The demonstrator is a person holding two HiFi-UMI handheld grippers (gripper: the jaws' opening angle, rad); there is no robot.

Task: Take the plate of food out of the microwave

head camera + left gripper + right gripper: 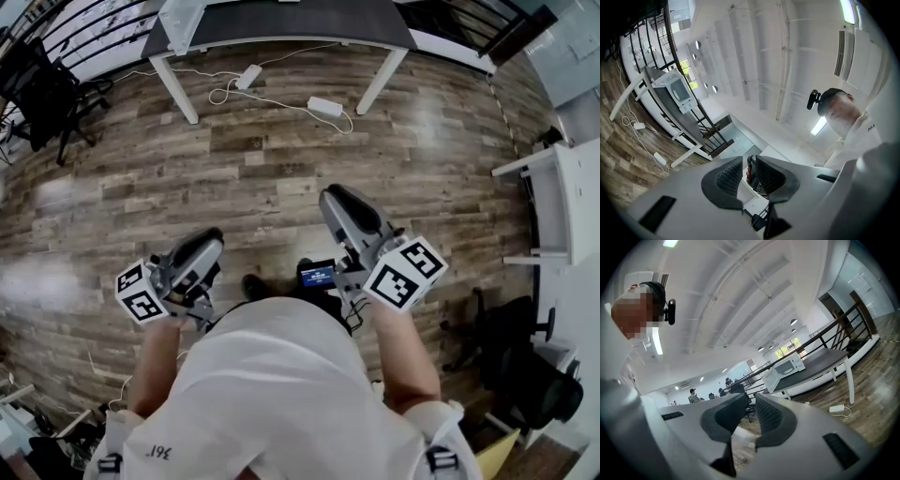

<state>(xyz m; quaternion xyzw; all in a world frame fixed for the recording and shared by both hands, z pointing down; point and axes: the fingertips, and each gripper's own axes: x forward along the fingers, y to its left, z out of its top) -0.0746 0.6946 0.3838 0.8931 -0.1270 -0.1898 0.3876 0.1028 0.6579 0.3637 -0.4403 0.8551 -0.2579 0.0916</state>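
Note:
The white microwave [183, 21] stands on a dark table [281, 21] far across the wood floor, also visible in the left gripper view [677, 90] and the right gripper view [786, 370]. Its door appears swung open; I cannot make out the plate of food inside. I hold both grippers close to my body, well short of the table. The left gripper [212, 240] has its jaws a little apart with nothing between them [749, 171]. The right gripper [336, 199] is likewise open and empty [751, 411].
Two white power adapters with cables [323, 105] lie on the floor under the table. Black office chairs stand at far left [47, 89] and lower right [525, 375]. White shelving [562, 187] lines the right side. A black railing [843, 317] runs behind the table.

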